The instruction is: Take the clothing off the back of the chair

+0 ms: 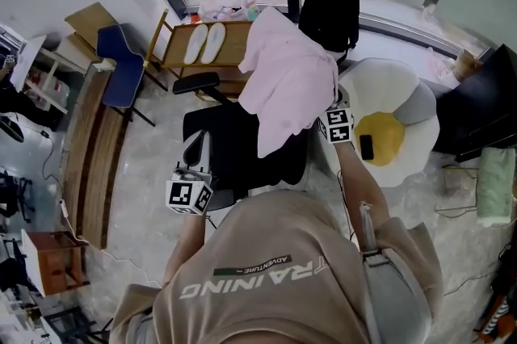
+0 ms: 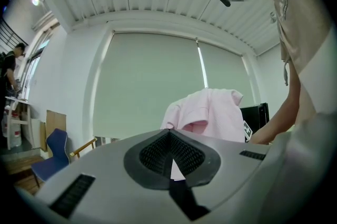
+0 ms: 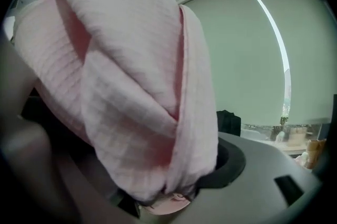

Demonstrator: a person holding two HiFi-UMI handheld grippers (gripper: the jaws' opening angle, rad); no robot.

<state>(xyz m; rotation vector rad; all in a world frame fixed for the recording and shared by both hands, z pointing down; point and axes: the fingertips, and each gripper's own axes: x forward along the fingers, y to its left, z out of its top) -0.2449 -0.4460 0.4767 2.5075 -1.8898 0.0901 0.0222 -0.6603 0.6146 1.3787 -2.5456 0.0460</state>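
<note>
The pink shirt (image 1: 287, 84) hangs bunched over the black chair (image 1: 234, 153), covering the chair's back; can't tell whether the cloth rests on the back or is lifted clear. The right gripper (image 1: 332, 115) is at the shirt's right edge w/ jaws clamped on a thick fold. In the right gripper view the cloth (image 3: 126, 86) fills most of the frame and is pinched down between the jaws (image 3: 168, 197). The left gripper (image 1: 195, 155) sits low by the seat's left front, well apart from the shirt, jaws pressed together w/ nothing in them (image 2: 171, 165), aimed up toward the shirt (image 2: 208, 115). Right of the chair is an egg-shaped cushion (image 1: 404, 104) w/ a phone (image 1: 367, 147) on its yolk. Behind are a wooden rack (image 1: 174, 39) and a blue chair (image 1: 121, 68).
</note>
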